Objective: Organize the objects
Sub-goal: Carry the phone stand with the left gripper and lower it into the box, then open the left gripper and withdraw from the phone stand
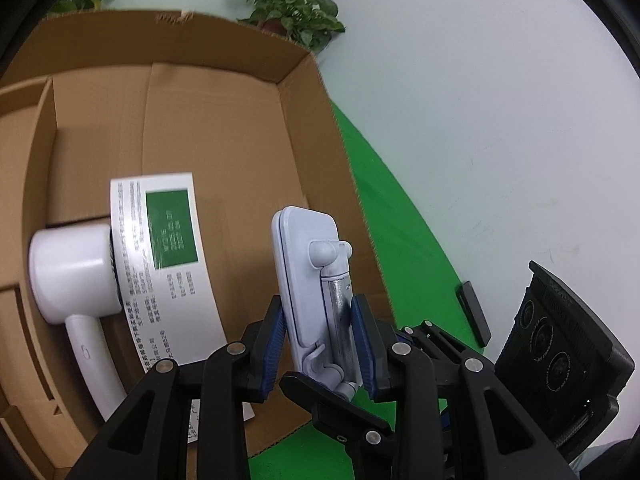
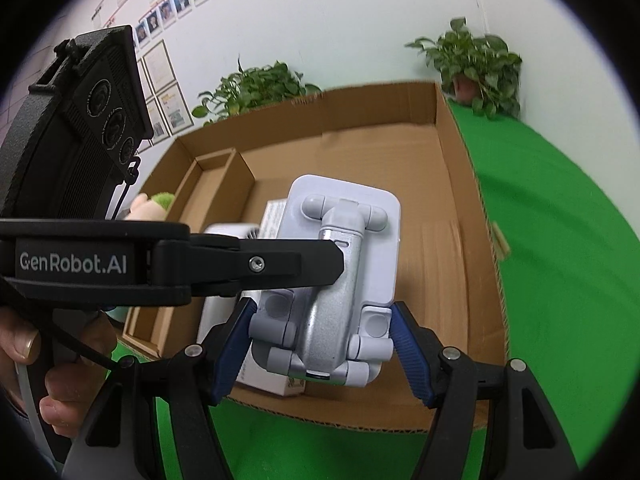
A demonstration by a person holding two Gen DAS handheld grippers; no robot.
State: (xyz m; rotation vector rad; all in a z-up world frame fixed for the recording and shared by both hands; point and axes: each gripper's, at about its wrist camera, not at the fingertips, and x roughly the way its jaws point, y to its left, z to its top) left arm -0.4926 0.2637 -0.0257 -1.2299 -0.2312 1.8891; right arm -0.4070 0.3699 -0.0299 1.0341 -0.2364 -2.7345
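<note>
One folding phone stand [image 1: 316, 292], pale grey with a silvery arm, was held up over one open cardboard box [image 1: 224, 128], and both tools were on it. The left gripper [image 1: 320, 344] was clenched edge-on across the stand's plate and metal arm, its blue pads [image 1: 362, 336] pressing from either side. The right gripper [image 2: 320, 344] appeared to be grasping the same stand at its hinged lower end, one blue pad touching the left side, the other just beside the right side, so that contact there could not be told for certain. In the box lay one white handheld appliance [image 1: 72, 272] with a round head and curved handle, resting on one white carton [image 1: 168, 264] printed with a green panel; its small text was too blurred to read beyond what looked like a date beginning 2025. One inner cardboard divider [image 2: 216, 184] sat at the box's left end. Two potted plants [image 2: 476, 68] stood behind the box on the green tabletop [image 2: 560, 240]. The left tool's body, seen from the right wrist, read "GenRobot.AI" [image 2: 74, 265]. A row of small portrait photos [image 2: 180, 0] hung on the wall.
</note>
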